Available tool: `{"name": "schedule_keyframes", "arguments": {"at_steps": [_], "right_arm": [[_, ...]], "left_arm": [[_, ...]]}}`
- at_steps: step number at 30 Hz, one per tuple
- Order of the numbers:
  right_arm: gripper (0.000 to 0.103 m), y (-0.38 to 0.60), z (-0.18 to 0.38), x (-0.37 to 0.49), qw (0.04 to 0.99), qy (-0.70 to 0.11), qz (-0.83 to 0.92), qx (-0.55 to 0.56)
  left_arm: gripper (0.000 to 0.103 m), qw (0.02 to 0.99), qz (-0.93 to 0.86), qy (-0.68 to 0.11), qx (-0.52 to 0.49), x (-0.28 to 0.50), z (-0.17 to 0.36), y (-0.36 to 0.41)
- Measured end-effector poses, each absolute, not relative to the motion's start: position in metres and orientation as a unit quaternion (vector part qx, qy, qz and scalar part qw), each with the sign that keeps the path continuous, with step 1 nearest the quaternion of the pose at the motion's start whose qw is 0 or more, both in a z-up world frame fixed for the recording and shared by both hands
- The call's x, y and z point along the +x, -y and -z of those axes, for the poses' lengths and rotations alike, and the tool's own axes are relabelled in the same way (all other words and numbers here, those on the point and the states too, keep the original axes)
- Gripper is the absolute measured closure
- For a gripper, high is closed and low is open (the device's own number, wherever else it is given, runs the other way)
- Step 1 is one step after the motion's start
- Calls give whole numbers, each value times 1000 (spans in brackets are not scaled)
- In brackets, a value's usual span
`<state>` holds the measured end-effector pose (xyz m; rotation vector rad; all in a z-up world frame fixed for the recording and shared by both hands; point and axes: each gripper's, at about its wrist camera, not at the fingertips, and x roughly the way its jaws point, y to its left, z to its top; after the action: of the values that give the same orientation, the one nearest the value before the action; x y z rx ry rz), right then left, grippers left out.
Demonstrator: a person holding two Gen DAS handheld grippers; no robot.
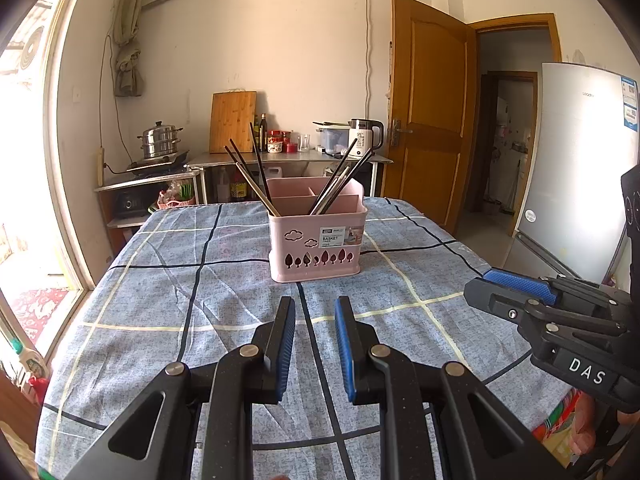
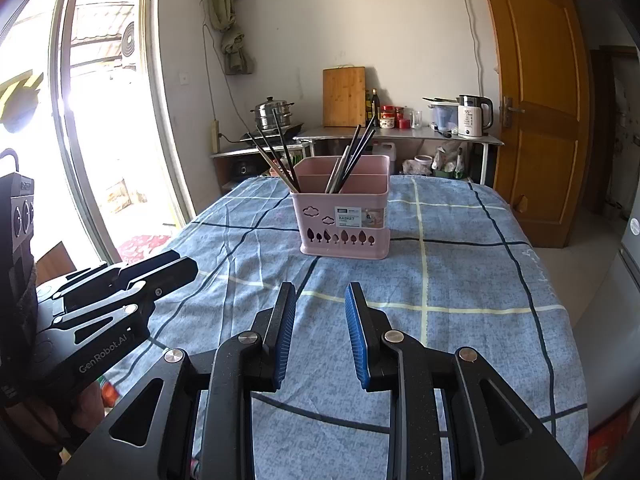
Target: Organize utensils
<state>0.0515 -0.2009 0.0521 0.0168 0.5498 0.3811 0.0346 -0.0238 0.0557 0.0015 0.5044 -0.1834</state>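
On the blue checked desk point(image 1: 160, 280) stands a pink basket point(image 1: 316, 236) labelled "BASKET", holding dark chopsticks point(image 1: 256, 176) in 2 leaning bunches. Left gripper point(image 1: 315, 308) and right gripper point(image 2: 320, 294) hover nearby, fingers narrowly parted, empty.

A pink basket point(image 1: 316, 236) stands upright on the table (divided inside), with dark chopsticks point(image 1: 256, 176) leaning out left and right.

"BASKET" on pink caddy point(image 1: 318, 240) label
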Motion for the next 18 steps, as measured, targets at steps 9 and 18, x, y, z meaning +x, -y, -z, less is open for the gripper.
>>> {"name": "schedule_keyframes", "arguments": {"at_steps": [9, 18], "right_arm": [[76, 201, -52, 51, 944, -270, -187, 9], [76, 202, -52, 50, 944, -271, -187, 10]], "left_arm": [[83, 964, 91, -249, 1, 33, -56, 25], [83, 964, 90, -251, 2, 32, -55, 26]]}}
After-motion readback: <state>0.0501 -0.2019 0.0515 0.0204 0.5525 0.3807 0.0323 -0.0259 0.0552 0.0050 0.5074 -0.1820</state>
